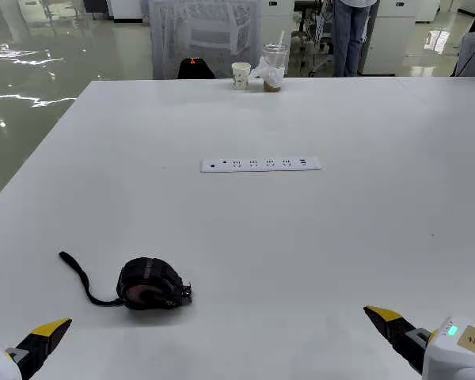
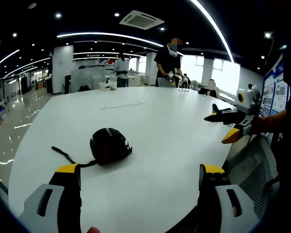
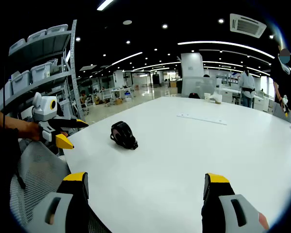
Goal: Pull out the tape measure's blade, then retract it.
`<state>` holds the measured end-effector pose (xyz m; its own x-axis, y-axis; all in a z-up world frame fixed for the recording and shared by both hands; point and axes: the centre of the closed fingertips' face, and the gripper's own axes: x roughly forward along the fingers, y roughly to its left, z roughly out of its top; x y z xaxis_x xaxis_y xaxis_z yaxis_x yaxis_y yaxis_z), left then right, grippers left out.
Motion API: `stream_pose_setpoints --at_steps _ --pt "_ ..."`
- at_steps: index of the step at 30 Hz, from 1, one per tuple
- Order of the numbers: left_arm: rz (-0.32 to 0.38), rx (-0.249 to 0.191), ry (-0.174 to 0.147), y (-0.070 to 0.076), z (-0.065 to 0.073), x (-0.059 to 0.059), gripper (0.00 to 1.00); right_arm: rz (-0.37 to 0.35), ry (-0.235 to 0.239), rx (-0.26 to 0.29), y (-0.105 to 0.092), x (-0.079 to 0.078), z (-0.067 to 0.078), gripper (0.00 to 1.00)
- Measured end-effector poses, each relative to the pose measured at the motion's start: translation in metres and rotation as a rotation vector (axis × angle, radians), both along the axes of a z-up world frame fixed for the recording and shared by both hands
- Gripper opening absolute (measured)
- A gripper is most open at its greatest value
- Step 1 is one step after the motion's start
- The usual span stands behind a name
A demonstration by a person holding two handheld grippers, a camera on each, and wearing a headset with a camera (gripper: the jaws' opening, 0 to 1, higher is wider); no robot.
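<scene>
Two grippers hang spread-jawed and empty above the table (image 1: 317, 237): left gripper (image 2: 139, 171) near the tape measure (image 1: 150, 283) lying there, right gripper (image 3: 145, 178) well apart. A weak pinch on its rounded body could send it skidding.

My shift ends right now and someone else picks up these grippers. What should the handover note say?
Left gripper: open, empty, at the near edge of the table, with the tape measure just ahead of it.
Right gripper: open, empty, at the near edge, well off to the right of the tape measure.
Tape measure: lies on the table, nearer the left gripper, untouched; its strap trails to the left. No blade drawn out.
Done: nothing yet.
Left: steady the case, pull the blade out, then let it retract.
</scene>
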<state>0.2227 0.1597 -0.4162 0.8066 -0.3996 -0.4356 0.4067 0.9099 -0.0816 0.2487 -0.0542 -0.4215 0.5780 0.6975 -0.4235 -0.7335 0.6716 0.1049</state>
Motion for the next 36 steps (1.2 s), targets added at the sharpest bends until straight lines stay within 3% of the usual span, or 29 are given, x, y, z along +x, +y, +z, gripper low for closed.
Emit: stream_pose_setpoints --at_steps 36 --pt "-0.018 0.013 0.006 -0.0029 -0.0002 0.0009 0.99 0.021 -0.004 -0.023 -0.0012 0.0003 -0.0032 0.99"
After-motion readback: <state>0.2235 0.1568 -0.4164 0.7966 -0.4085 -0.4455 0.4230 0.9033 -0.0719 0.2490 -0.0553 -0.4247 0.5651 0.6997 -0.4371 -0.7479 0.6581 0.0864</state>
